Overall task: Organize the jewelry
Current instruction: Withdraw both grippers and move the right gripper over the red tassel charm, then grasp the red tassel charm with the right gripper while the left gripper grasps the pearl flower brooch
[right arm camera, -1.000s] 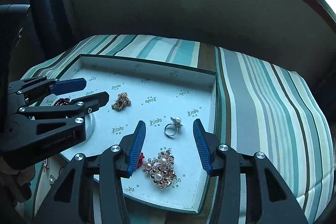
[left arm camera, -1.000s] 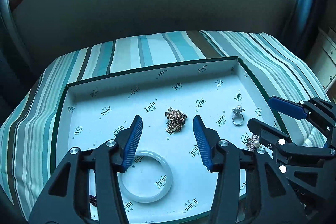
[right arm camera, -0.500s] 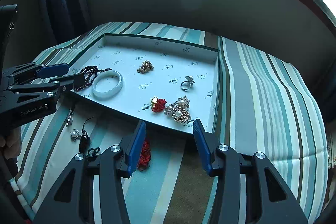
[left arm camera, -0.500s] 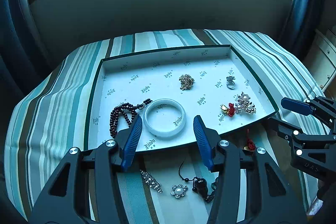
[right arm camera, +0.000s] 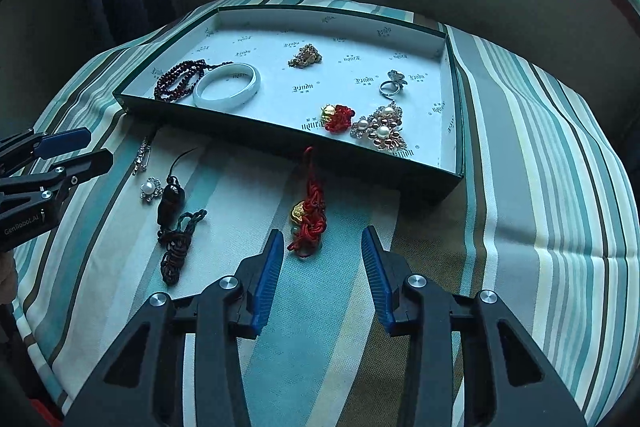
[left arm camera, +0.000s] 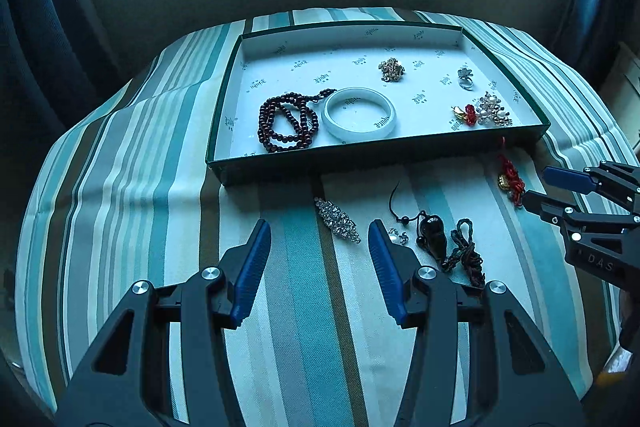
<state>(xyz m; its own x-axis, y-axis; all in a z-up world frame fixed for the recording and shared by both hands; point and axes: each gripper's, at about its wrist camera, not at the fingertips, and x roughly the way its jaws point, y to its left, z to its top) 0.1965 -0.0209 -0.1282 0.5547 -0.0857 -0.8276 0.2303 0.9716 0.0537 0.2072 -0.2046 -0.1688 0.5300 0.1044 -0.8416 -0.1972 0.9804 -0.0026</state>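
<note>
Left gripper (left arm camera: 318,247) spread wide with nothing between the jaws, hovering over the striped cloth (left arm camera: 132,187). Just ahead of the gap, slightly toward the right jaw: a rhinestone clip (left arm camera: 337,220) lying flat on the cloth. Right beside the right jaw's tip: a small pearl flower stud (left arm camera: 398,236), then a dark pendant on black cord (left arm camera: 434,237) and a coil of dark braided cord (left arm camera: 466,255), all touching or nearly so. Farther ahead, past both tips: the green-walled tray (left arm camera: 352,167) with printed white lining, holding a dark red bead strand (left arm camera: 286,123) touching a white bangle (left arm camera: 359,114), a gold chain cluster (left arm camera: 392,69), a silver ring (left arm camera: 466,78), a small red knot charm (left arm camera: 467,114) and a pearl brooch (left arm camera: 494,111) side by side. Right gripper (right arm camera: 322,255) likewise released, jaws well apart and gripping nothing, held above the cloth. Directly ahead of its left jaw's tip, just inside the gap line: a red knotted tassel charm with gold piece (right arm camera: 309,215), lying on the cloth short of the tray's near wall. Well off to the left of those jaws: pendant, cord coil and pearl stud, with the other gripper's tips beyond them. In the left wrist view, same tassel near the right gripper's fingertips (left arm camera: 560,178) at the right edge.
</note>
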